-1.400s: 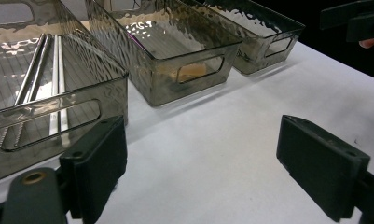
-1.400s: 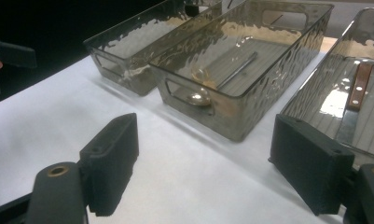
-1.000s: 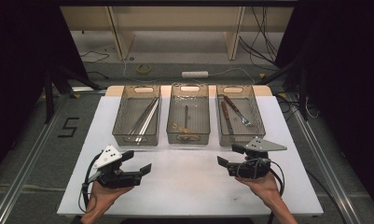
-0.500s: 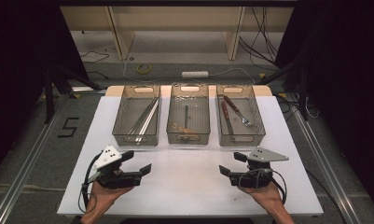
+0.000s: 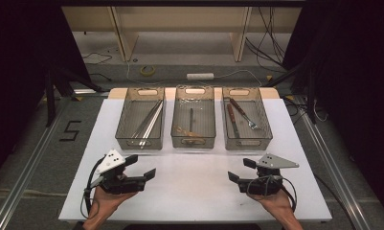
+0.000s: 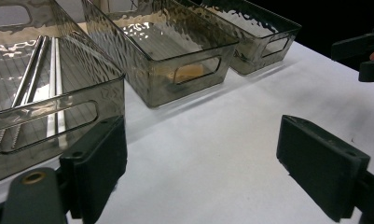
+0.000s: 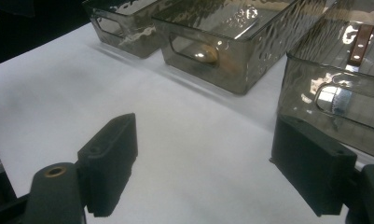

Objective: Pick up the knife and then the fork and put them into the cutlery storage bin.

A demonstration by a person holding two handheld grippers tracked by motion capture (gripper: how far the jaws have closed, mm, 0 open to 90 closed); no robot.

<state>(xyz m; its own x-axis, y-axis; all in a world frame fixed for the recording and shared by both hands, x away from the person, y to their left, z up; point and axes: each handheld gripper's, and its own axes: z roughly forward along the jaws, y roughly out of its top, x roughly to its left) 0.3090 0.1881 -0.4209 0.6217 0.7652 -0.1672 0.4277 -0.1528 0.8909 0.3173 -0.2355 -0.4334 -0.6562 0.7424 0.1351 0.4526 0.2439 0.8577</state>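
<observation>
My left gripper (image 5: 141,166) hovers open over the white table (image 5: 194,191) near its front left, with nothing between its jaws. My right gripper (image 5: 240,170) is open and empty at the front right. Three smoky clear bins stand in a row behind them. The left bin (image 5: 139,144) holds long steel tongs (image 5: 149,123). A dark thin utensil (image 5: 190,120) and a pale wooden piece (image 5: 187,132) lie in the middle bin (image 5: 193,143). The right bin (image 5: 247,145) holds a fork (image 5: 242,112) and a brown-handled utensil (image 5: 231,120). In the left gripper view my left gripper (image 6: 208,168) faces the bins.
The table's front edge runs just behind both hands. Bare white surface lies between the grippers and the bins. In the right gripper view my right gripper (image 7: 208,163) sits close to the right bin's wall (image 7: 334,98). Floor cables and a tape roll (image 5: 147,70) lie beyond the table.
My right gripper has drawn back toward the table's front edge and sunk lower. The left gripper has stayed put. Both remain open.
</observation>
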